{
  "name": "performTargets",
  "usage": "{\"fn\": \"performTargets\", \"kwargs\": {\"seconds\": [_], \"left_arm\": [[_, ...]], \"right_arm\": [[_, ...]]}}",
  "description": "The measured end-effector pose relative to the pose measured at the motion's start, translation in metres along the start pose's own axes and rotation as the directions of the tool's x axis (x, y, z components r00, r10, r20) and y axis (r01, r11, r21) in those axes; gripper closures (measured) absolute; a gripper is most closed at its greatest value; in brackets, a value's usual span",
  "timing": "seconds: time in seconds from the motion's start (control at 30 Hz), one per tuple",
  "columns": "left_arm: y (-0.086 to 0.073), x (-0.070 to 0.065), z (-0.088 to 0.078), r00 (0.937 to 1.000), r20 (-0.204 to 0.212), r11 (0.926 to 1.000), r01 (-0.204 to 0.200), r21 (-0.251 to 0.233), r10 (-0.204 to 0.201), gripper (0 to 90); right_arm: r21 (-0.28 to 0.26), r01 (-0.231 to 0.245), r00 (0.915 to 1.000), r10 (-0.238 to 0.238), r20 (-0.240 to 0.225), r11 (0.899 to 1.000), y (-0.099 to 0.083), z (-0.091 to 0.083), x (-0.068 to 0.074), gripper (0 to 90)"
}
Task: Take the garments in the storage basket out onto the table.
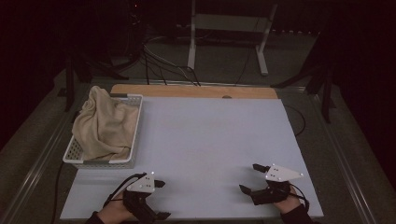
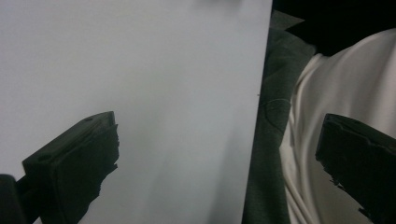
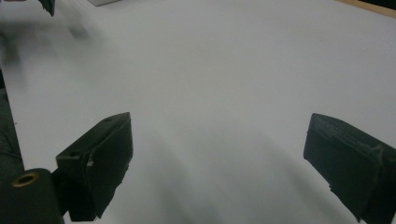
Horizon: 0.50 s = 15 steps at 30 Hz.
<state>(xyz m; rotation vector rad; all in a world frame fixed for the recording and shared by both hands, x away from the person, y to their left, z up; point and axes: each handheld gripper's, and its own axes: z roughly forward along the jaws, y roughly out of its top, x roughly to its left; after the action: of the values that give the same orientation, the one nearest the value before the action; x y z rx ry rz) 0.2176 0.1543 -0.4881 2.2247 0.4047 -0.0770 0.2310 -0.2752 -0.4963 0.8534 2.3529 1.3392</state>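
At the far left corner of the surface [image 1: 201, 135] stands a white slotted basket [image 1: 135, 133], its long side running along the left edge. A beige towel [image 1: 102, 123] is heaped inside it, bunched up and rising above the rim, with a fold hanging over the far left wall. Both grippers are well apart from it.

Near the front edge, left of the middle, the left gripper [image 1: 161, 199] sits in the person's left hand [image 1: 109, 213], which comes in over the front edge. Its jaws stand wide apart with nothing between them, turned toward the right along the front edge. In the left gripper view the left gripper [image 2: 217, 158] has one jaw over the pale surface [image 2: 140, 70] and the other past the front edge, in front of a light garment [image 2: 345, 98] the person wears.

The middle of the surface lies bare between the two grippers, and a strip of wooden board [image 1: 196, 91] shows along the far edge.

Near the front right corner the right gripper [image 1: 252, 178] is held in the person's right hand [image 1: 287, 205], a grey three-cornered plate on top. Its jaws are also spread wide, holding nothing, and point leftward across the surface. In the right gripper view the right gripper [image 3: 217, 154] looks over bare pale surface [image 3: 224, 70].
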Motion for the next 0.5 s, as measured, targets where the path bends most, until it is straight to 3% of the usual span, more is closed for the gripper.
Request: {"fn": "performTargets", "kwargs": {"seconds": [0.5], "left_arm": [[0.021,0.002,-0.018,0.9996,0.01,0.9997,-0.025,-0.004,0.025,0.3]], "right_arm": [[-0.011,0.002,0.9999,-0.002,-0.013,1.0,0.002,-0.002,0.002,8.5]]}}
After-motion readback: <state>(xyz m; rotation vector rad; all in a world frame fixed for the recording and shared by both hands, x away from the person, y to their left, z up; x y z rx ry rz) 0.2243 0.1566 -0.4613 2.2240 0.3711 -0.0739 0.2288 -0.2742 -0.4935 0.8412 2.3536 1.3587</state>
